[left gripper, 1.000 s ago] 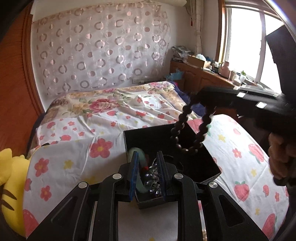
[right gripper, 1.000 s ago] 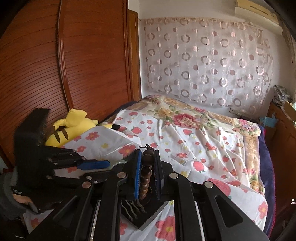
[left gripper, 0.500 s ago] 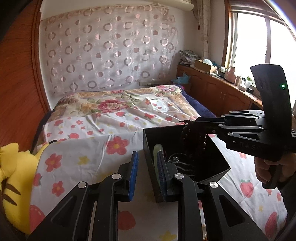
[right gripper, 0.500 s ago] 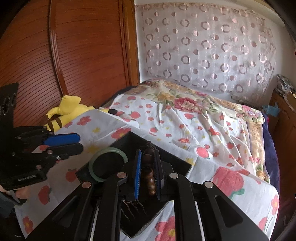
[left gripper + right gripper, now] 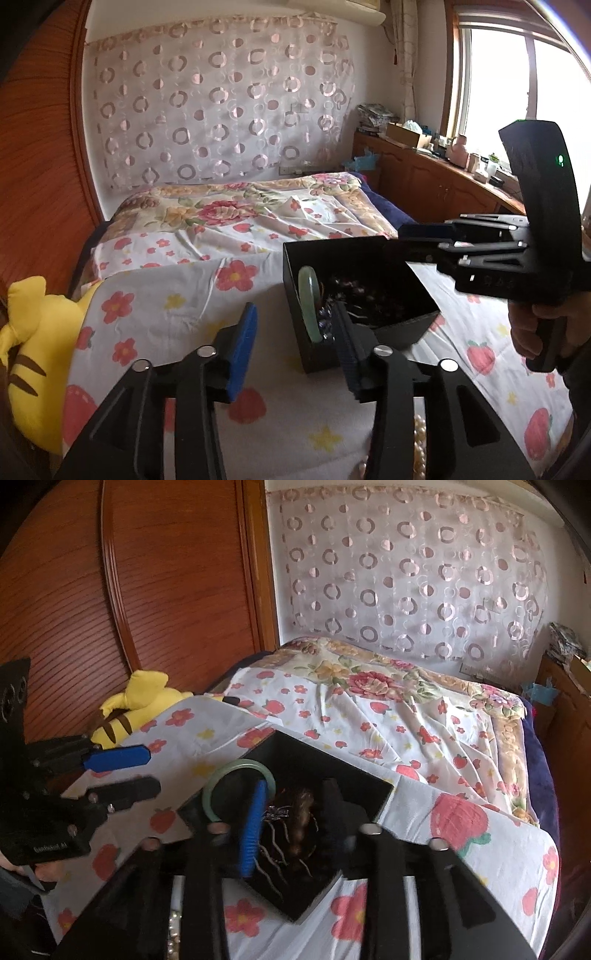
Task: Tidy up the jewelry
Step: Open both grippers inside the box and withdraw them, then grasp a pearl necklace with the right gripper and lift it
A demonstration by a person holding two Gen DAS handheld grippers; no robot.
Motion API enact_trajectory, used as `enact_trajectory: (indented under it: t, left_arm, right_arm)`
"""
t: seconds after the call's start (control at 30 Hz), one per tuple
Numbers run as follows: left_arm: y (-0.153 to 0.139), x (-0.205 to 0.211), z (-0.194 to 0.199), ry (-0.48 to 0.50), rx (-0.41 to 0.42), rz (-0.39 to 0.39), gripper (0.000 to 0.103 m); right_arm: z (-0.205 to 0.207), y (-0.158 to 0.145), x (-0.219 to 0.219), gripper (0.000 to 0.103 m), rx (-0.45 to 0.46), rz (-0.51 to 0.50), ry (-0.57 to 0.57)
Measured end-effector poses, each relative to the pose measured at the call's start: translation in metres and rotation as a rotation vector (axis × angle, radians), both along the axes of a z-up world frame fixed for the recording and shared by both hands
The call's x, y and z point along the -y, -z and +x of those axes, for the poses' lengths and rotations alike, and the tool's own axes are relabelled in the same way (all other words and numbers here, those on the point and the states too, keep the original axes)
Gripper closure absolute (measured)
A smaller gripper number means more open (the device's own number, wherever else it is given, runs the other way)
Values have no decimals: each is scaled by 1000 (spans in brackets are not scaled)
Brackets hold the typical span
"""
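Observation:
A black open jewelry box (image 5: 391,334) sits on the flowered bedspread; it also shows in the right wrist view (image 5: 364,779). In it lie a green jade bangle (image 5: 309,291) (image 5: 236,768), a brown bead bracelet (image 5: 301,823) and dark tangled pieces. My left gripper (image 5: 295,332) is open and empty, just in front of the box's left corner. My right gripper (image 5: 293,816) is open and empty, directly over the box with the bead bracelet lying below its fingers. It also shows in the left wrist view (image 5: 417,240) at the box's right rim.
A yellow plush toy (image 5: 33,354) (image 5: 140,705) lies at the bed's left edge by the wooden wardrobe (image 5: 110,590). White pearls (image 5: 419,443) lie near the front edge. A wooden cabinet (image 5: 436,184) with clutter stands under the window on the right.
My right gripper lowered the brown bead bracelet into the box and opened, letting it go. My left gripper opened and drew back to the left from the box.

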State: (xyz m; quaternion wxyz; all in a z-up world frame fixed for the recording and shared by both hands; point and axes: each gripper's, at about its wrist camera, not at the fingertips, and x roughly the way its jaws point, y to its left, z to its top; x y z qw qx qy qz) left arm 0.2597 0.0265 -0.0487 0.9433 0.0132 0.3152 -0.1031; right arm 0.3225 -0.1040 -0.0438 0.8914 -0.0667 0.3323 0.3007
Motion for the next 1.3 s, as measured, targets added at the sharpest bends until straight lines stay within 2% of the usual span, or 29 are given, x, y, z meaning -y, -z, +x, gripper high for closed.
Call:
enact_trajectory:
  t: [0.07, 0.27, 0.4, 0.6, 0.7, 0.93, 1.07, 1.3]
  left_arm:
    - [-1, 2, -11, -3, 3, 3, 61]
    - [-2, 10, -55, 3, 25, -4, 35]
    - [-1, 13, -81, 17, 31, -8, 26]
    - [11, 15, -111, 25, 10, -21, 26]
    - [17, 15, -122, 21, -1, -28, 26]
    - [32, 13, -146, 6, -32, -35, 26]
    - [40, 13, -154, 8, -53, -29, 25]
    - [45, 12, -160, 10, -61, -35, 25]
  right_arm:
    - [-8, -5, 5, 65, 8, 4, 12]
    - [-47, -10, 24, 65, 13, 11, 31]
    - [-83, 2, 36, 65, -7, -2, 35]
    - [-127, 36, 45, 66, -67, -38, 37]
    - [-148, 51, 46, 71, -96, -47, 33]
    - [-186, 72, 47, 72, -159, -39, 28]
    - [-199, 85, 41, 72, -193, -55, 20]
    - [-198, 86, 35, 72, -173, -66, 37]
